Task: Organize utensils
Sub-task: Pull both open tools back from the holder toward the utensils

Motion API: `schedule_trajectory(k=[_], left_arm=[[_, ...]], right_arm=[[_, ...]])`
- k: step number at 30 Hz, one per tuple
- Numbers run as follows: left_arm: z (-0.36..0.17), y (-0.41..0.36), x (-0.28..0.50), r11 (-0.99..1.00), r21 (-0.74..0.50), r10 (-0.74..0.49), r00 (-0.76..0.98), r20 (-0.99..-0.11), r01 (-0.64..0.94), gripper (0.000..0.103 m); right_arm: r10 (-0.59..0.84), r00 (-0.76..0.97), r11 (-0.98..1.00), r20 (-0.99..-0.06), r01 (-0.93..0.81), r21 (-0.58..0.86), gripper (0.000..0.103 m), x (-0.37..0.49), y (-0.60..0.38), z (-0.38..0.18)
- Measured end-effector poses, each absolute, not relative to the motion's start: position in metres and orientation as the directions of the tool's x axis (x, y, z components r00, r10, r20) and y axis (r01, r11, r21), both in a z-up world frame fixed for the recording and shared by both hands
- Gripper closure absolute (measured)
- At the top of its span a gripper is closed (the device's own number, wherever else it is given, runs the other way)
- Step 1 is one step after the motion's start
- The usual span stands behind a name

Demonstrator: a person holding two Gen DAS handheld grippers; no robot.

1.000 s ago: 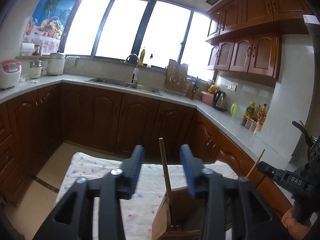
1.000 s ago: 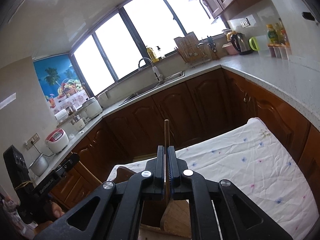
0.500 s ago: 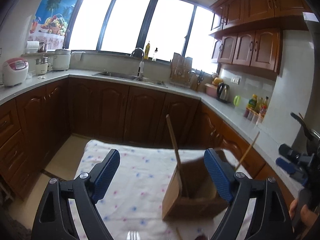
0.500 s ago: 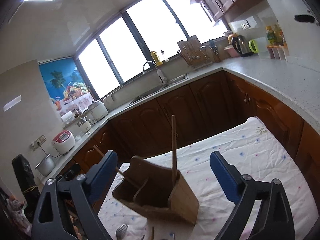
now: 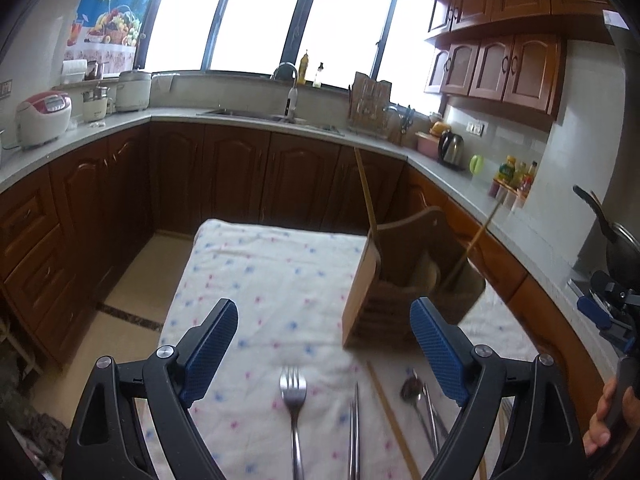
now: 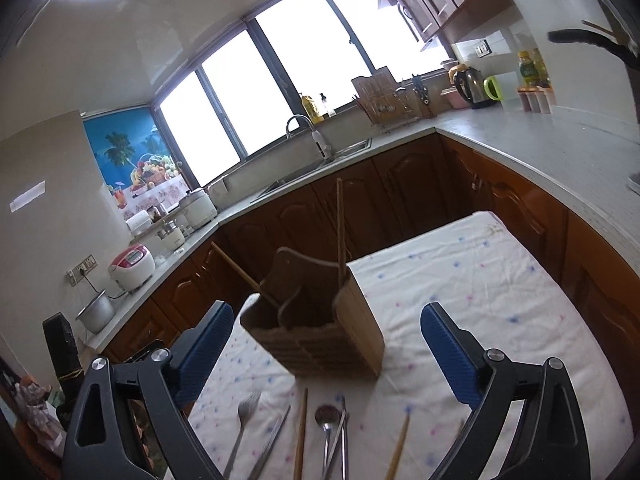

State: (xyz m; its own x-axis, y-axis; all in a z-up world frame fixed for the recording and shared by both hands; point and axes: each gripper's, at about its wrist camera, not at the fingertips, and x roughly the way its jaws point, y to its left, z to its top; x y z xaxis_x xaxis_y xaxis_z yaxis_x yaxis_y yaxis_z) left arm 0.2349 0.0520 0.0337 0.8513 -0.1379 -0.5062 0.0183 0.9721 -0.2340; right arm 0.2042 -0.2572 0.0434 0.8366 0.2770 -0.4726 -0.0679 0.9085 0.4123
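Two wooden chopsticks (image 6: 340, 228) stand in one wooden holder (image 6: 320, 332). Before the holder lie one fork (image 5: 294, 400) and one spoon (image 5: 412, 390). Both grippers' jaws apart, empty: left gripper (image 5: 324, 352), right gripper (image 6: 332, 352).

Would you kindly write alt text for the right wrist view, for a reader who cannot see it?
A wooden utensil holder with two wooden chopsticks standing in it sits on a flowered tablecloth, seen between the open jaws of the right gripper. A fork, spoon and more chopsticks lie in front of it; kitchen counters and bright windows are behind.
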Motion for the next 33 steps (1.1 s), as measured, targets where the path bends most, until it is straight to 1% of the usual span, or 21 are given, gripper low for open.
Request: schedule_trajectory(k=[8,16,33], left_arm=[[0.034,0.053,0.206,0.975,-0.221,-0.148,0.830,-0.537,0.031,0.015],[0.027,0.044,0.197,0.978,-0.205,-0.156,0.800,-0.580,0.042,0.015],[0.013,0.012,0.217,0.989,-0.113,-0.148,0.714,-0.684,0.096,0.016]], right_arm=[[0.232,0.817,0.928,-0.527,-0.023,0.373,0.007,0.170,-0.265,0.026],[0.212,0.785,0.944,-0.583,-0.009,0.331,0.007,0.160,-0.262,0.005],[0.192,0.726,0.960,-0.660,0.001,0.280,0.007,0.166,-0.248,-0.025]])
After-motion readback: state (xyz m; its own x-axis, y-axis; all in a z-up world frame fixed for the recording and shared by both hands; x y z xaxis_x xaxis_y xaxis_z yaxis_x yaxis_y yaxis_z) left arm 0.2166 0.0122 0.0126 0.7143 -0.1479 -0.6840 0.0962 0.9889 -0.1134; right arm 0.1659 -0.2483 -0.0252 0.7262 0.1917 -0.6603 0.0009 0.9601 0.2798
